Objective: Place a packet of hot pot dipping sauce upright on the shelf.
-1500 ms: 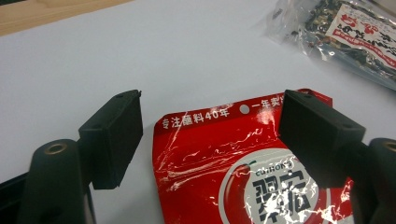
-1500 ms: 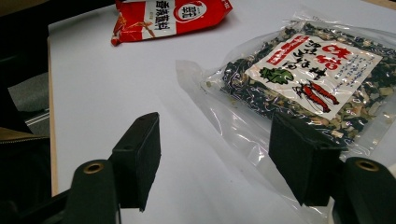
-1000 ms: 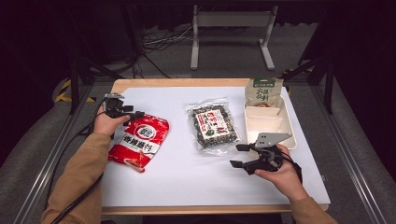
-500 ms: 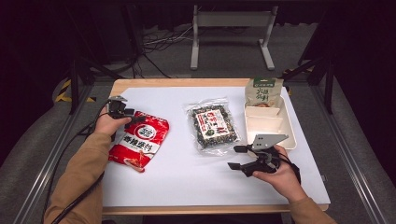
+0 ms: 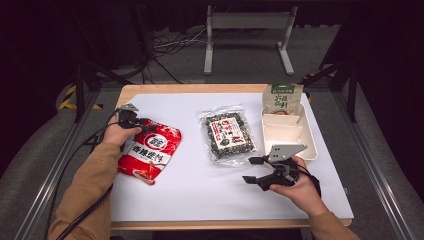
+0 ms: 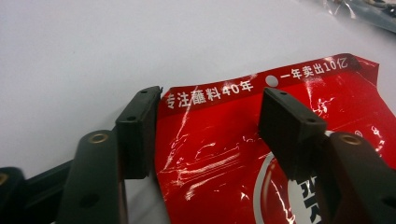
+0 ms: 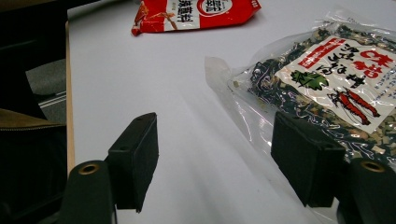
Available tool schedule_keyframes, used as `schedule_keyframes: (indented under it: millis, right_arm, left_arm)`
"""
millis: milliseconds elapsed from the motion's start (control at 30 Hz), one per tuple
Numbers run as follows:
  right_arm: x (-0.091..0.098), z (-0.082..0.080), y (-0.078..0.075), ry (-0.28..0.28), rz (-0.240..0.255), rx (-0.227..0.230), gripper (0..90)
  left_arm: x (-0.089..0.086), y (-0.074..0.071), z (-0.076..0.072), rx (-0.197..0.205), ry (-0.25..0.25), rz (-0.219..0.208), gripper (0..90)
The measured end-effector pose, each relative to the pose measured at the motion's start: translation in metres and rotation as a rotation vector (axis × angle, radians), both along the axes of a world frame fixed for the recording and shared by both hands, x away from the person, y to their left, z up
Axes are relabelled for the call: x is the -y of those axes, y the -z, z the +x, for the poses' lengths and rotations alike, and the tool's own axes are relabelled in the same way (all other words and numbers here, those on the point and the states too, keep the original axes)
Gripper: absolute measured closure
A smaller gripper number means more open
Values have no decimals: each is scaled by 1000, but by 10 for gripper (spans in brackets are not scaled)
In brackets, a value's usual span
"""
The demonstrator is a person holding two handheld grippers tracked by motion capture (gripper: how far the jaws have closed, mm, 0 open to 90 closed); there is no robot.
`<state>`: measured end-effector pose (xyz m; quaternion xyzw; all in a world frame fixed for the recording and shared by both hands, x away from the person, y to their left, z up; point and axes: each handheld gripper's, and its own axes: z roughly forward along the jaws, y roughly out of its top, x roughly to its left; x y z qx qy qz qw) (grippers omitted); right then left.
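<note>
Left gripper (image 5: 142, 125) low over red packet (image 5: 150, 155)

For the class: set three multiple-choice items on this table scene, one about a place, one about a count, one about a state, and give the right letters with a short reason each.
1. Where does the green packet stand?
A. at the far end of the white tray
B. on the red packet
C. at the table's near left corner

2. How many packets are on the table?
A. one
B. three
C. five

3. How does the left gripper stand toward the red packet?
A. its jaws straddle the packet's top edge with gaps to either pad
B. it is shut flat on the seaweed packet
C. it lies in the tray

Answers: 1 A, the high view shows the green packet upright at the tray's far end. 2 B, red, seaweed and green packets can be counted. 3 A, the left gripper view shows the red edge between the parted pads; the jaws have just been closing.
</note>
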<state>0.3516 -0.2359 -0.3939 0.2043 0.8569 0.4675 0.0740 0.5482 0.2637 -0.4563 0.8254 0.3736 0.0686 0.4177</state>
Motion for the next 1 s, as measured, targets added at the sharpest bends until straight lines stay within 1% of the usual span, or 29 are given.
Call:
schedule_keyframes:
  millis: [33, 133, 200, 267, 367, 400, 433, 500, 600, 667, 700, 767, 833, 867, 933, 967, 1000]
  right_arm:
    - [0, 0, 0, -2, -2, 0, 321]
    - [-1, 0, 1, -7, -3, 0, 319]
    - [-1, -1, 1, -8, -2, -1, 317]
    - [-1, -1, 2, -9, -1, 0, 314]
    - [0, -1, 2, -6, 1, -4, 311]
    - [0, -1, 2, -6, 1, -3, 310]
    - [0, -1, 2, -6, 2, -2, 310]
    - [0, -1, 2, -6, 3, -2, 309]
    - [0, -1, 2, -5, 3, -3, 309]
    - [0, 0, 3, -4, 1, -6, 309]
    - [0, 0, 3, -4, 1, -6, 309]
    - [0, 0, 3, -5, 0, -6, 309]
    - [0, 1, 3, -6, 0, -6, 309]
    - [0, 1, 3, -6, 1, -5, 309]
    - [-1, 1, 3, -6, 2, -5, 309]
    - [-1, 1, 3, -6, 1, -4, 309]
    - [0, 1, 1, -4, 4, 2, 309]
  left_arm:
    - [0, 0, 0, 5, 4, 3, 489]
    - [1, 0, 0, 12, -6, 18, 580]
    - [1, 0, 0, 9, -10, 23, 667]
    - [2, 0, 0, 24, -9, 39, 743]
    - [2, 0, 0, 33, -6, 59, 812]
    - [2, 0, 0, 34, -10, 59, 860]
    - [3, 0, -1, 33, -13, 60, 876]
    - [2, -1, -2, 13, -23, 50, 896]
    - [2, -1, -2, 10, -32, 46, 900]
    - [2, -2, -4, 1, -49, 46, 900]
    - [2, -3, -4, 11, -48, 56, 900]
    - [1, -4, -5, 9, -51, 57, 900]
    - [-1, -8, -7, 26, -53, 74, 900]
    - [-2, -10, -8, 29, -53, 76, 900]
    - [-5, -15, -10, 39, -56, 58, 900]
    - [-6, -18, -13, 31, -58, 44, 900]
    - [-8, -21, -14, 33, -59, 38, 900]
